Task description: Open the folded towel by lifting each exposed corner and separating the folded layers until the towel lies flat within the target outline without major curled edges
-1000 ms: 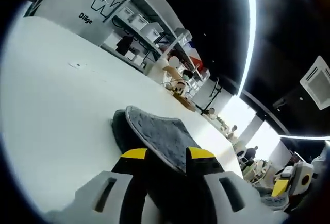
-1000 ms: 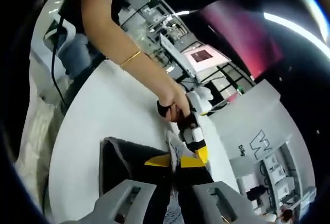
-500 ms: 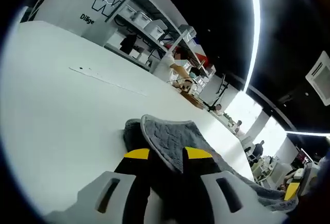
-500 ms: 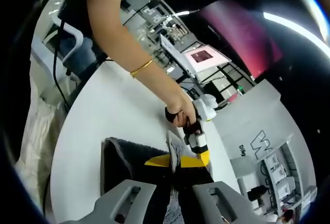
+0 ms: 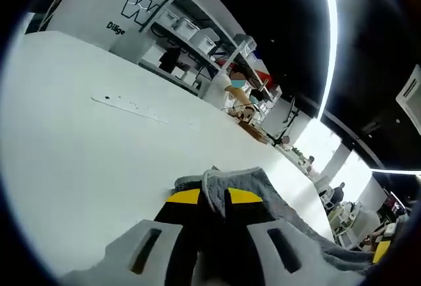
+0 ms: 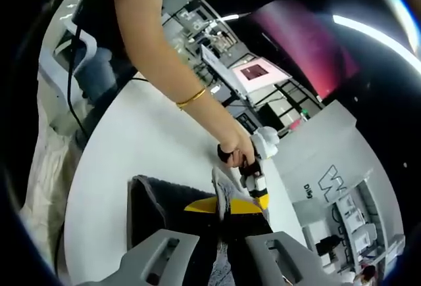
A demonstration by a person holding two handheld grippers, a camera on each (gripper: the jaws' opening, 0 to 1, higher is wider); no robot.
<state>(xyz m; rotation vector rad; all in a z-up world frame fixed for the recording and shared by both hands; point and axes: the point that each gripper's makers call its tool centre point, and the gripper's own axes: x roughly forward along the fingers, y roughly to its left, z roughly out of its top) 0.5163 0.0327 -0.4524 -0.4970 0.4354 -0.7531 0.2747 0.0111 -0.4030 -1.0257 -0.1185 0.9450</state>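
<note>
In the left gripper view, your left gripper point(image 5: 210, 197) pinches a fold of the grey towel point(image 5: 263, 194) at lower centre, jaws narrow on the hem. Pull unevenly and that soft terry edge could slip free or curl on the smooth white table point(image 5: 79, 141). In the right gripper view, your right gripper point(image 6: 223, 206) clamps the towel's thick, piled layers at bottom centre; the far gripper point(image 6: 256, 184) sits just above.

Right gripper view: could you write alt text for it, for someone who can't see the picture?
A yellow-tipped gripper is shut on the edge of a grey towel lying on a white table. Across the towel, a person's hand with a gold bracelet on the wrist holds a second gripper at the towel's far edge.
</note>
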